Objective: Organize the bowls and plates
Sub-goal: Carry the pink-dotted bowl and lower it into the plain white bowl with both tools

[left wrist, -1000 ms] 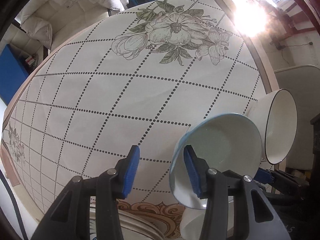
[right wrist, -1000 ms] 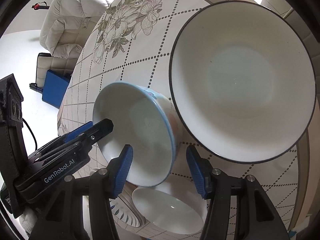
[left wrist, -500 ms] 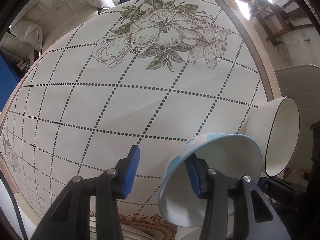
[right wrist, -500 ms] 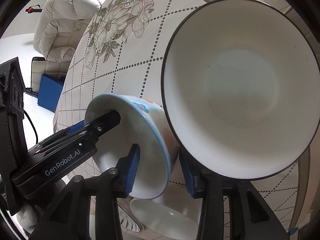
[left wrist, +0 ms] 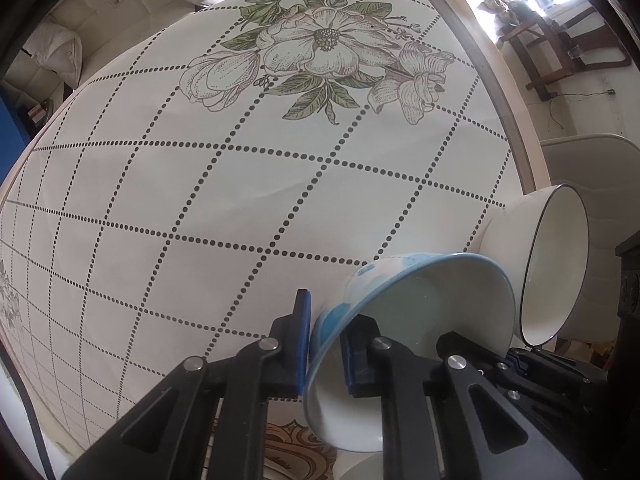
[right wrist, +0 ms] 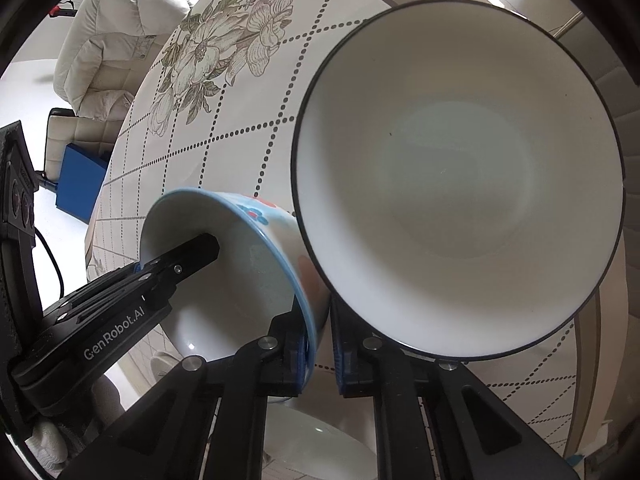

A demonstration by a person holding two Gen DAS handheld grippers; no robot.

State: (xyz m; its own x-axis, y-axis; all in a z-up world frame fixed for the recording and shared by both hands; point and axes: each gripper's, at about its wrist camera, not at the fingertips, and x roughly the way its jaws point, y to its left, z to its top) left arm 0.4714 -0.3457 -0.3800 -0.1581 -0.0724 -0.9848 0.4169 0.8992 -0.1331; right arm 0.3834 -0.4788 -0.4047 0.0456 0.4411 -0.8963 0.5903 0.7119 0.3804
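Two bowls fill the lower right of the left wrist view. The blue-rimmed bowl [left wrist: 420, 308] sits just above the bottom edge, its mouth turned toward the lens. The black-rimmed bowl [left wrist: 556, 264] is right beside it at the right edge. We see the left gripper [left wrist: 325, 344] at bottom centre. Its fingers [left wrist: 302, 340] have just been closing and are now clenched on the near rim of the blue-rimmed bowl, one pad on the outer wall and the other inside. Behind the bowls, the surface [left wrist: 200, 200] spreads across the frame under a dotted diamond cloth with a large printed flower at the top. At the very bottom, half hidden by the fingers, a plate with a brown ornament [left wrist: 292, 452] shows.

From the right wrist view, the black-rimmed bowl takes up the right half of the frame, and its rim meets the painted side of the blue-rimmed bowl at centre left. The right gripper [right wrist: 320, 352] stands at bottom centre. Its fingers have likewise just been closing and now grasp the blue-rimmed bowl's wall, one pad inside and one outside. The left gripper reaches in from the lower left, one finger inside the same bowl. Lower still, between the right gripper's arms, a plain white bowl [right wrist: 312, 440] appears. We cannot tell whether the blue-rimmed bowl touches it.
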